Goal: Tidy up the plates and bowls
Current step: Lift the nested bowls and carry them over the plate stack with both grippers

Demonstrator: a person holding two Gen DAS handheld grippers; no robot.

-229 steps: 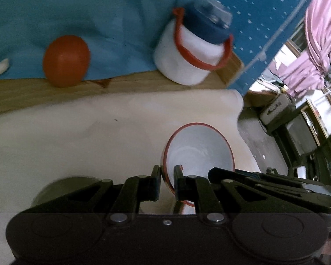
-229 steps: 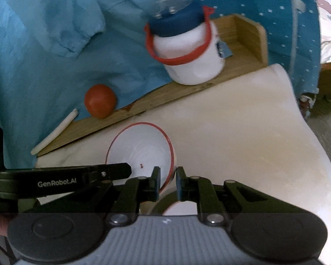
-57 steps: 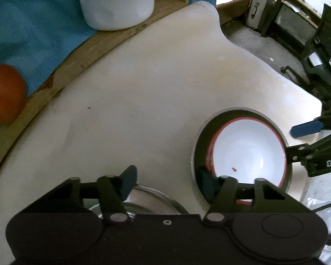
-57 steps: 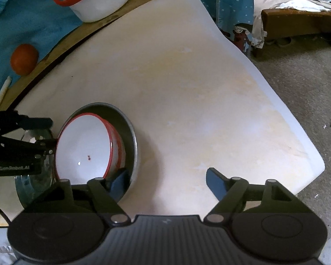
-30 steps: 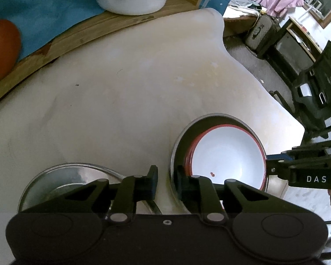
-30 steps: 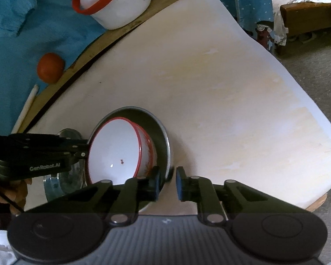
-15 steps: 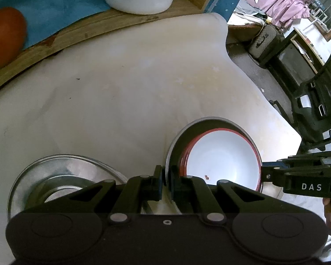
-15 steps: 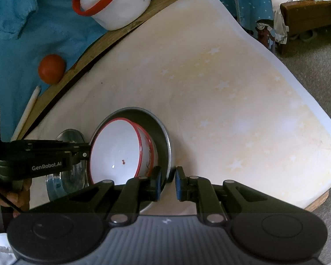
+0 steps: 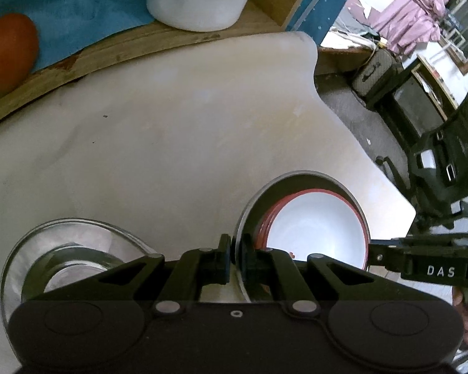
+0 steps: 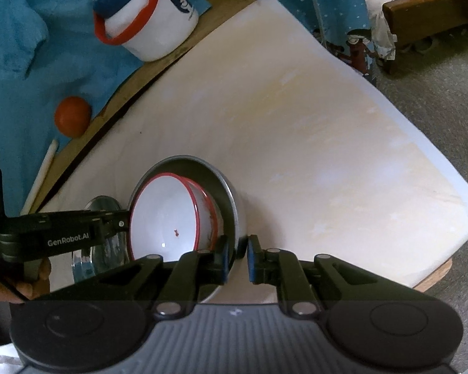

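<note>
both sides clamped on one load now. left gripper (image 9: 236,254) at lower centre of its view, fingers pressed together on the near rim of the metal bowl (image 9: 291,177). right gripper (image 10: 237,254) at lower centre of its own view, pinching the opposite rim of that same metal bowl (image 10: 227,187), thin wall caught between the pads.

inside the metal bowl: red-rimmed white bowls (image 10: 168,215), nested and leaning, at least two red rims showing on the left-wrist side (image 9: 315,221). exact count hard to call. a small red speck on the white inside.

whole stack sitting right of centre in the left view, lower left of centre in the right view, over the pale cream mat (image 10: 312,124). lifted or resting on the mat? cannot tell from these angles.

glass dish (image 9: 62,249) at lower left of the left view, standing alone just beside the stack, looks like something smaller inside it. probably the remaining piece to join or be placed.

judgement: nesting looks mostly done, enamel bowls already gathered into the metal one. left to do: likely carrying this stack to its spot and dealing with the glass dish.

up at the top of both views, untouched: white tub with red handle (image 10: 146,21), orange ball (image 10: 72,120), blue cloth (image 9: 62,6).
</note>
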